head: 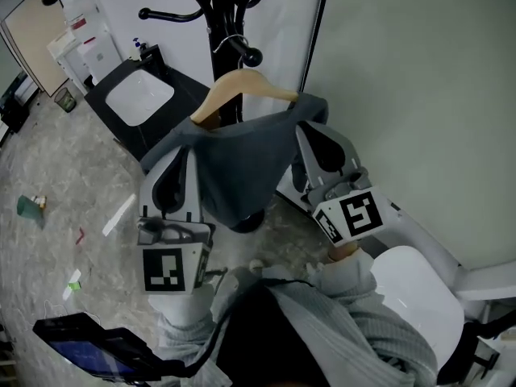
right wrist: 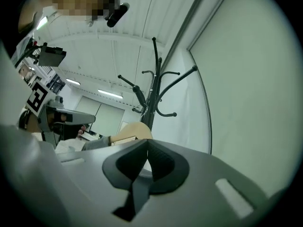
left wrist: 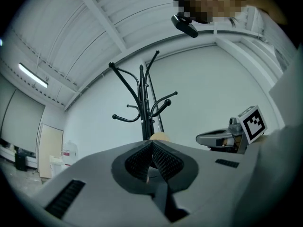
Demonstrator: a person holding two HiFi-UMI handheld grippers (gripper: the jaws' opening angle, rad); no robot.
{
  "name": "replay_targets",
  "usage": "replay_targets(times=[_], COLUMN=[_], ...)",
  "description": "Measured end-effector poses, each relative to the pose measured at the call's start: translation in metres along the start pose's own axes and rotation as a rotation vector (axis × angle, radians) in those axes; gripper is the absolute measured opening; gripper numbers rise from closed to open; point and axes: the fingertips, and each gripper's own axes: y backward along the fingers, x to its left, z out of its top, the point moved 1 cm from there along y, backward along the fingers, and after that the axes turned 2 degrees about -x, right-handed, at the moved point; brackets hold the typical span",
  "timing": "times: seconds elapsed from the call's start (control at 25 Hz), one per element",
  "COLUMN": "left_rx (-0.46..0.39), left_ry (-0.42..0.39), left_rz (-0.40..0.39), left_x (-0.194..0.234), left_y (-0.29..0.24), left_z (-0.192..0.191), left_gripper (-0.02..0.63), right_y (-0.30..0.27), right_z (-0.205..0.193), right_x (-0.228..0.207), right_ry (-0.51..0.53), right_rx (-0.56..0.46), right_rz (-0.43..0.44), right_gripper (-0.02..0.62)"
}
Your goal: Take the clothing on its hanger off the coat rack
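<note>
Two hand-held grippers, one coat rack, one garment on its hanger.

1. Coat rack [head: 218, 6]: black, with curved arms that finish in ball ends. It stands by a pale wall on a grey-veined floor [head: 64, 168].

2. Hanger [head: 242, 87]: wooden. Its metal hook [head: 232, 45] sits over a rack arm, just beside a ball end. In the head view it is tilted, with the left end lower.

3. Garment [head: 242, 168]: grey, draped on the hanger on the rack. It hangs down between the two grippers, and its shoulders lie over the tips of both.

4. Left hand-held gripper [left wrist: 151, 144]: points up toward the rack. The jaws are pressed together with nothing seen between them. A rounded wooden hanger end shows just past the tips.

5. Right hand-held gripper [right wrist: 147, 143]: also points upward. The jaws are together with nothing seen between them. Hanger wood and a strip of grey cloth lie just beyond the tips, to their left. Whether either gripper presses on the cloth cannot be told.

6. Cabinet [head: 161, 131]: black, holding a white basin [head: 139, 97]. It stands behind the rack.

7. Tablet [head: 85, 347]: dark with a blue screen, at the lower left of the head view.
</note>
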Motion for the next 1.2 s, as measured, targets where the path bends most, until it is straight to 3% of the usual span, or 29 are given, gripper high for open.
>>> replay_targets(times=[0.12, 0.28, 0.4, 0.6, 0.8, 1.0, 1.2], left_rx=[0.034, 0.115, 0.199, 0.355, 0.41, 0.419, 0.392], left_ry=[-0.125, -0.355, -0.504, -0.704, -0.779, -0.834, -0.863], left_rz=[0.021, 0.036, 0.019, 0.024, 0.041, 0.042, 0.096], left_x=[0.01, 0.013, 0.006, 0.009, 0.016, 0.011, 0.015], left_y=[-0.021, -0.046, -0.055, -0.073, -0.089, -0.095, -0.104], left_z=[-0.001, -0.005, -0.013, -0.053, -0.077, -0.079, -0.082], left_gripper=[0.005, 0.008, 0.113, 0.204, 0.216, 0.216, 0.215], right_y=[-0.022, -0.044, -0.051, -0.065, -0.083, -0.09, -0.097], right_z=[-0.005, -0.012, -0.013, -0.043, -0.075, -0.073, -0.072], right_x=[-0.014, -0.023, -0.024, -0.036, -0.042, -0.035, -0.031], right_ry=[0.095, 0.25, 0.367, 0.551, 0.648, 0.661, 0.71], right_rx=[0.029, 0.07, 0.131, 0.241, 0.308, 0.302, 0.31], right_rz=[-0.002, -0.003, 0.032, 0.115, 0.148, 0.13, 0.11], right_gripper=[0.005, 0.026, 0.092, 0.173, 0.187, 0.186, 0.175])
